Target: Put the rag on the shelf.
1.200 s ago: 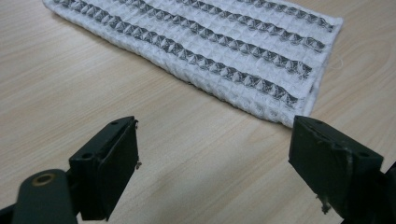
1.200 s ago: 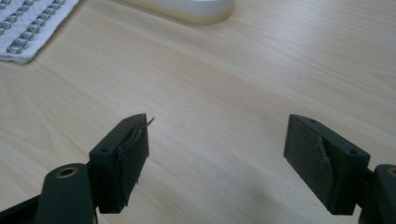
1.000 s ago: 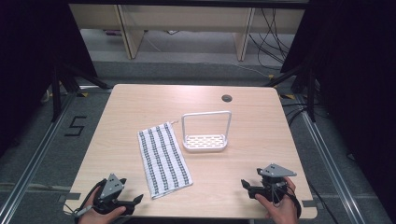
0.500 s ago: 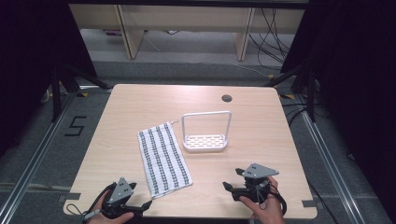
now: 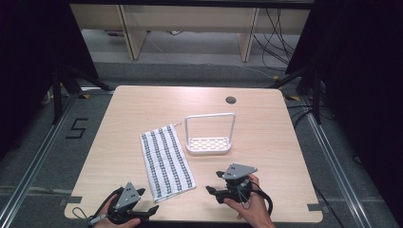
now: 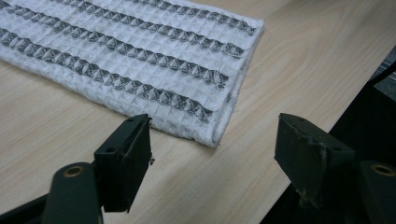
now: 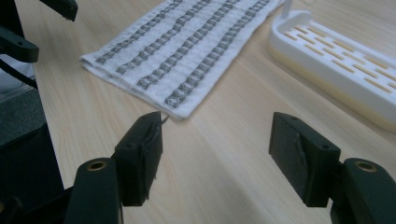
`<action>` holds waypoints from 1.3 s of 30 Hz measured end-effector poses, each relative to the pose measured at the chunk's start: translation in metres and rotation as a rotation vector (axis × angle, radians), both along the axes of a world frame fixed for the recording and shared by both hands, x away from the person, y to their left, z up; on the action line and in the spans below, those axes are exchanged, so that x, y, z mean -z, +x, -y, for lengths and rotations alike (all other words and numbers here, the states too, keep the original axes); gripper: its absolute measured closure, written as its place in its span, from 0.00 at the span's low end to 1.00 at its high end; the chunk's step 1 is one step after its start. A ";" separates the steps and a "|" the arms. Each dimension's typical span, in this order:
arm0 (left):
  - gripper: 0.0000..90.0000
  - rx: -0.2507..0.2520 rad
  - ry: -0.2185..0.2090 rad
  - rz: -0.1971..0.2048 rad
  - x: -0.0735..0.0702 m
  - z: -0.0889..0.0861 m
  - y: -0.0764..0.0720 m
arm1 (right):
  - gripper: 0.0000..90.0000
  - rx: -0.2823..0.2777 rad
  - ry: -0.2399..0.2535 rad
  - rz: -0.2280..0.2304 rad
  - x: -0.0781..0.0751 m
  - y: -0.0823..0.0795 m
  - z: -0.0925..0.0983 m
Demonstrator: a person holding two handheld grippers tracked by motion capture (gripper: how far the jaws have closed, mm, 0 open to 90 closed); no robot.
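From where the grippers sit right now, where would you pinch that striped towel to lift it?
Probably at the near short edge of the striped towel, by its corners. It lies flat and folded on the table, so only an edge offers something to pinch. The left gripper and the right gripper are both open and already face that edge, each nearest one corner, coming in low from the person's side.

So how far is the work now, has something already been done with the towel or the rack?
Nothing looks done yet: the striped towel lies flat on the table, beside the white rack, which holds nothing. In hand: both grippers sit open near the towel's near end, the left gripper at one corner, the right gripper facing the other. Grasping and everything after is left.
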State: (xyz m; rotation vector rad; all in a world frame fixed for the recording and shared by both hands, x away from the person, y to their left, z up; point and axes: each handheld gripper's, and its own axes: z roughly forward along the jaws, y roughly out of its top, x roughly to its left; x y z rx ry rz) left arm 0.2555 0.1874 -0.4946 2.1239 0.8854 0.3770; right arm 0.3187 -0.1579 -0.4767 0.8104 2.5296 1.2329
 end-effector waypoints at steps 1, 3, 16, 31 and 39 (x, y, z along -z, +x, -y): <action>0.31 -0.002 0.020 0.000 0.000 0.002 0.000 | 0.41 -0.002 -0.007 -0.005 0.000 0.001 -0.005; 0.32 0.008 0.024 -0.001 0.001 0.004 0.000 | 0.42 -0.015 -0.009 0.004 0.001 0.002 -0.008; 0.54 0.087 0.092 -0.025 0.005 0.016 0.013 | 0.49 -0.090 -0.079 -0.036 0.014 0.015 -0.052; 0.59 0.070 0.103 -0.068 0.009 0.013 0.027 | 0.50 -0.101 -0.120 -0.040 0.026 0.027 -0.069; 0.61 0.104 0.128 -0.070 0.010 0.019 0.034 | 0.53 -0.077 -0.155 -0.086 0.027 0.026 -0.073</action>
